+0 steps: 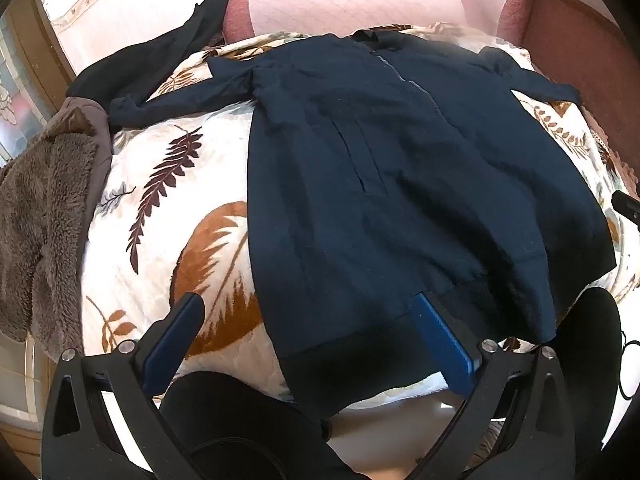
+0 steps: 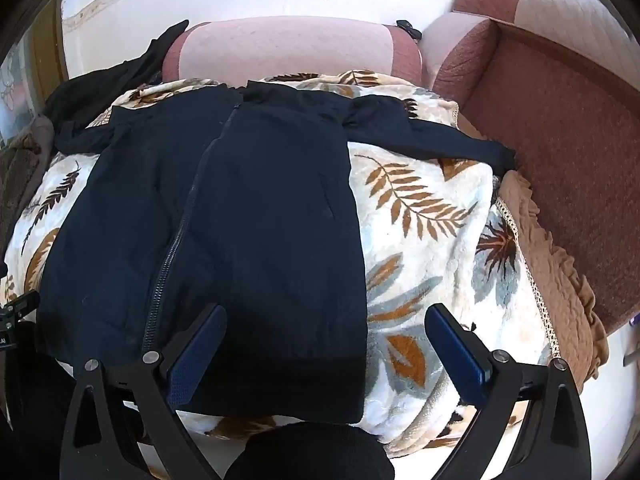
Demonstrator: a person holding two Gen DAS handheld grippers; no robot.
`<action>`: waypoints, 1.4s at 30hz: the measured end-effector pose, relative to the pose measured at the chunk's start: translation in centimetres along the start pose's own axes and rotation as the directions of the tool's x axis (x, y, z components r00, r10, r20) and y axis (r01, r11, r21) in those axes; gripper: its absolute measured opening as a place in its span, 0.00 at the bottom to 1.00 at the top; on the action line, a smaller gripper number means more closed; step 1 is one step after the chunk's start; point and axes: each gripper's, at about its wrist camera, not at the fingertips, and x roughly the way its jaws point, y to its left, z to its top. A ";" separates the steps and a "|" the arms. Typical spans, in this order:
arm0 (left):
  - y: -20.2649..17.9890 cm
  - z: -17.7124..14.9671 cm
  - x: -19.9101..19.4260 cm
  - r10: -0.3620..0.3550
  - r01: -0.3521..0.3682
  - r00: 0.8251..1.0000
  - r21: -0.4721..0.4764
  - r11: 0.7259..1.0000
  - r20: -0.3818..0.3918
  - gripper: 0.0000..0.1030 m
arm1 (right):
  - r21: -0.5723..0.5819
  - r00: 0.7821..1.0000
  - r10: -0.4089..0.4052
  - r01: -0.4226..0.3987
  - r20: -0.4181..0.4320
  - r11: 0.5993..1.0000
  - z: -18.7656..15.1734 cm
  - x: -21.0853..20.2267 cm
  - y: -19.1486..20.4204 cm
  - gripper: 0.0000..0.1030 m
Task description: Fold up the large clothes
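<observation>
Bright daylight overexposes the pale wall [image 1: 120, 8] at the top; the dark navy zip-front jacket [image 1: 400, 184] loses detail; fisheye bending and black vignetting mark the corners.

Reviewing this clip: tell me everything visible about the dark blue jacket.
The dark blue jacket is a soft, fleece-like zip-up lying front up and flat on the leaf-print blanket. Its zipper is closed, its collar is at the far end, and both sleeves are spread outward. The darker ribbed hem lies nearest the cameras. A slit pocket shows on each front panel. Neither open gripper holds it.
</observation>
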 end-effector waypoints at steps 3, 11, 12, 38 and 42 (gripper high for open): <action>-0.2 0.0 -0.1 0.000 0.000 1.000 0.005 1.000 0.000 1.00 | 0.012 1.000 0.005 -0.005 0.001 1.000 0.0 0.0 -0.3 0.96; -0.6 0.2 0.0 -0.012 0.012 1.000 0.008 1.000 -0.009 1.00 | 0.021 1.000 0.013 -0.013 0.000 1.000 -0.4 0.2 -0.6 0.96; -0.5 0.2 0.0 -0.015 0.015 1.000 0.007 1.000 -0.011 1.00 | 0.020 1.000 0.015 -0.015 -0.001 1.000 -0.4 0.2 -0.5 0.96; 0.2 0.4 0.9 -0.066 0.065 0.998 -0.025 0.998 -0.018 1.00 | -0.032 1.000 -0.014 0.014 -0.003 0.999 0.5 0.9 1.3 0.96; 0.3 0.3 0.9 -0.062 0.062 0.998 -0.027 0.998 -0.021 1.00 | -0.038 1.000 -0.013 0.013 -0.004 0.999 0.6 1.0 1.3 0.96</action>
